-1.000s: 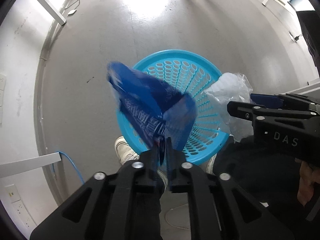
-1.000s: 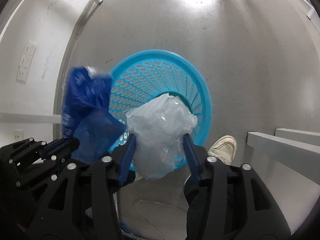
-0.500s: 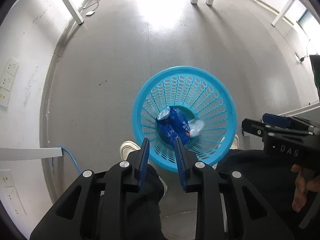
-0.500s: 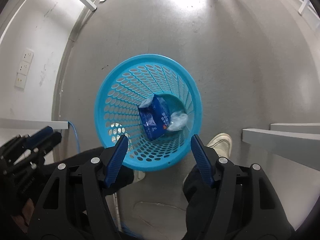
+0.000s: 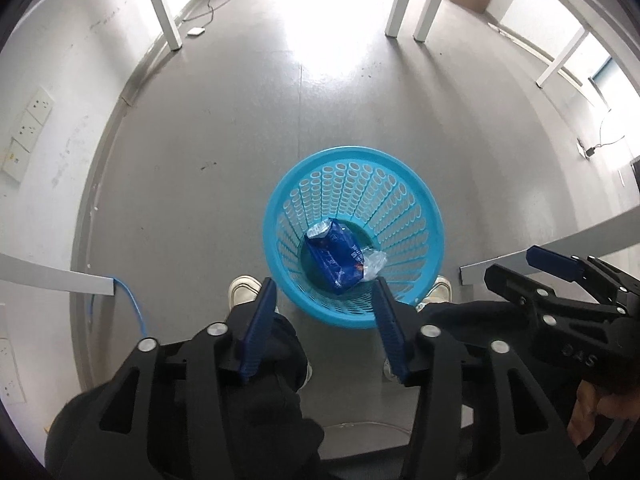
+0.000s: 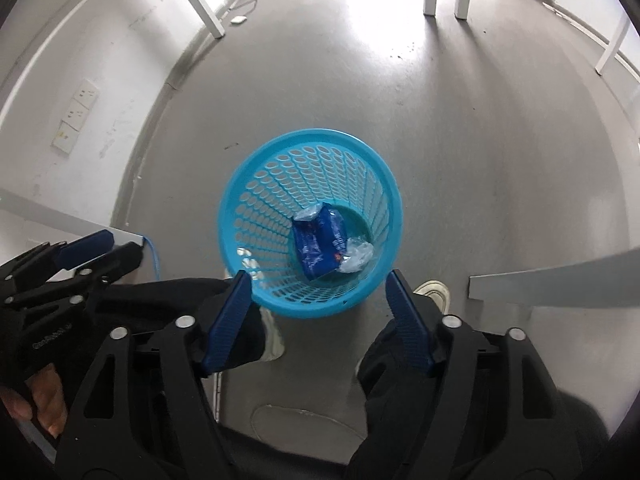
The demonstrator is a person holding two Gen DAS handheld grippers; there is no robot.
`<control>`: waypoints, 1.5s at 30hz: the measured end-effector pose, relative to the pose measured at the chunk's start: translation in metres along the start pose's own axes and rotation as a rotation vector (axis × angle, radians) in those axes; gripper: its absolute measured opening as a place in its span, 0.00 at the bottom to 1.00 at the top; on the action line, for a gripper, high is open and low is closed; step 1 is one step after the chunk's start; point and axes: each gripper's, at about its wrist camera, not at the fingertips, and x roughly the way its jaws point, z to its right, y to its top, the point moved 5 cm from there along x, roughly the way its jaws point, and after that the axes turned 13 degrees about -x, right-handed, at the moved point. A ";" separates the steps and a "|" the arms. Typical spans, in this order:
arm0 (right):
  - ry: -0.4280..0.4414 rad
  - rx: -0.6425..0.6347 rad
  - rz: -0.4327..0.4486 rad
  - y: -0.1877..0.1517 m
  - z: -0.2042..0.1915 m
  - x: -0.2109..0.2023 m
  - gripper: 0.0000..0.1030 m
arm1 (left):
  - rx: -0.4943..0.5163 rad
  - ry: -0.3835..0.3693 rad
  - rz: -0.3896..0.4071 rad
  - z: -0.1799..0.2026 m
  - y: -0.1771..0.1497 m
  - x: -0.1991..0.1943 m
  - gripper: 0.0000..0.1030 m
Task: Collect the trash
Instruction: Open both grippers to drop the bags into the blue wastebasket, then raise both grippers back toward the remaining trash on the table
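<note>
Left gripper (image 5: 324, 304) and right gripper (image 6: 320, 298): both wide, empty; blue wrapper (image 5: 334, 258) and clear plastic (image 6: 356, 258) in basket (image 6: 256, 200) (collection apparently done).

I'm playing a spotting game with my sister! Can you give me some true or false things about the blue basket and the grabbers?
1. The blue snack wrapper lies inside the turquoise basket. True.
2. The left gripper is pinching the wrapper. False: it is open and holds nothing.
3. A crumpled clear plastic bag sits beside the wrapper at the basket's bottom. True.
4. The right gripper is shut on the plastic bag. False: it is open and empty.
5. The basket lies tipped on its side. False: it stands upright on the floor.
</note>
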 end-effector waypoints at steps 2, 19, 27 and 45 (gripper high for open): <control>0.005 -0.006 0.022 -0.006 -0.004 -0.012 0.67 | 0.012 0.011 0.020 0.001 -0.006 -0.008 0.53; -0.031 -0.088 0.199 -0.060 -0.043 -0.139 0.83 | -0.046 -0.035 0.177 -0.017 -0.052 -0.093 0.83; -0.054 -0.165 0.362 -0.073 -0.058 -0.214 0.92 | 0.061 -0.100 0.340 -0.007 -0.080 -0.157 0.94; -0.130 -0.235 0.693 -0.019 -0.086 -0.342 0.92 | -0.035 -0.182 0.696 -0.032 -0.023 -0.311 0.94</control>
